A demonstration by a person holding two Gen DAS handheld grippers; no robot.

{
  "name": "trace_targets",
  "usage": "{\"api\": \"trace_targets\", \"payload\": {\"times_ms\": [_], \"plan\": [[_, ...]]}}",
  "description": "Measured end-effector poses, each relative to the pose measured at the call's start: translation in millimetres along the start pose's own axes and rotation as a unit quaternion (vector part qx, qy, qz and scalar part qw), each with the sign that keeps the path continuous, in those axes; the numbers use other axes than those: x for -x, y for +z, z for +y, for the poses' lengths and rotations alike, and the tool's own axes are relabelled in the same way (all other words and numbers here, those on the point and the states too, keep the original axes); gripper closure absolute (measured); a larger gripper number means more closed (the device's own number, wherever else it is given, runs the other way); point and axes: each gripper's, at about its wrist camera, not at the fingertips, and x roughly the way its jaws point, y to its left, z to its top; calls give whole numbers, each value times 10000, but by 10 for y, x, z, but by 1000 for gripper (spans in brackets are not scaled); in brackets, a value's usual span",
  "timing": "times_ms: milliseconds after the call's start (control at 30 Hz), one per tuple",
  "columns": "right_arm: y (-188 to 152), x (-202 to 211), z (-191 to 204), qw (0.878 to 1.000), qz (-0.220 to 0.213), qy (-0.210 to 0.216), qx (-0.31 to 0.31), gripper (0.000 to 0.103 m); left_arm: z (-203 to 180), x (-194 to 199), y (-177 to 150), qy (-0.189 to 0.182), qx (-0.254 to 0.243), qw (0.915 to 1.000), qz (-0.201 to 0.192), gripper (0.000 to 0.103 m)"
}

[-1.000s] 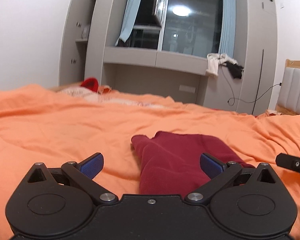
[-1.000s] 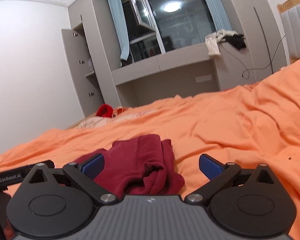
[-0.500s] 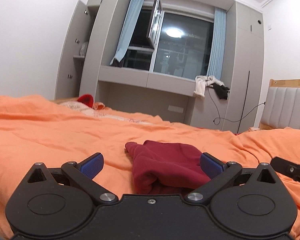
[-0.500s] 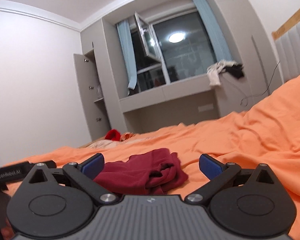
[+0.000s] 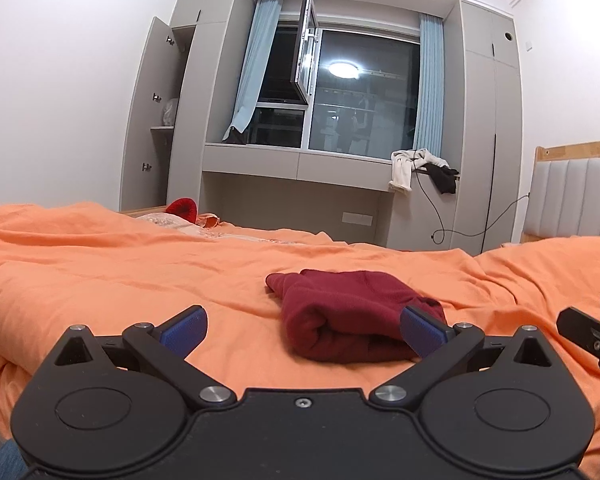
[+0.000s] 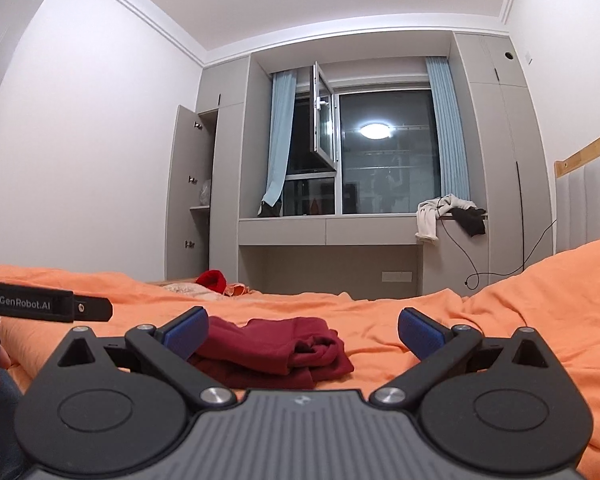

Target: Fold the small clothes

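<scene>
A dark red garment (image 5: 348,312) lies folded in a compact bundle on the orange bedspread (image 5: 100,280). It also shows in the right wrist view (image 6: 276,350). My left gripper (image 5: 302,330) is open and empty, held just in front of the bundle, its right blue pad overlapping the bundle's right edge in view. My right gripper (image 6: 302,330) is open and empty, low over the bed, to the right of the bundle. The left gripper's body (image 6: 44,306) shows at the left edge of the right wrist view.
A small pile of red and pale clothes (image 5: 184,210) lies at the bed's far edge. Grey cabinets and a window seat (image 5: 300,164) stand behind, with white and black clothes (image 5: 420,168) on it. A padded headboard (image 5: 572,196) is at the right.
Both grippers have tilted upward and drawn back from the folded garment, so more of the room and ceiling shows. The garment lies still.
</scene>
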Motion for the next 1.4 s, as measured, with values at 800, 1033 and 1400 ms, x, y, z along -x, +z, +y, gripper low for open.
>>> {"api": "trace_targets", "payload": {"times_ms": [800, 1033, 1400], "plan": [[-227, -81, -56, 9974, 696, -173, -62, 0, 6, -4, -352, 234, -325, 9982, 437, 1], [-232, -88, -50, 9973, 712, -162, -24, 0, 3, 0, -361, 228, -338, 9982, 440, 1], [-233, -90, -48, 9973, 712, -163, -23, 0, -4, 5, -363, 230, -340, 9982, 442, 1]]}}
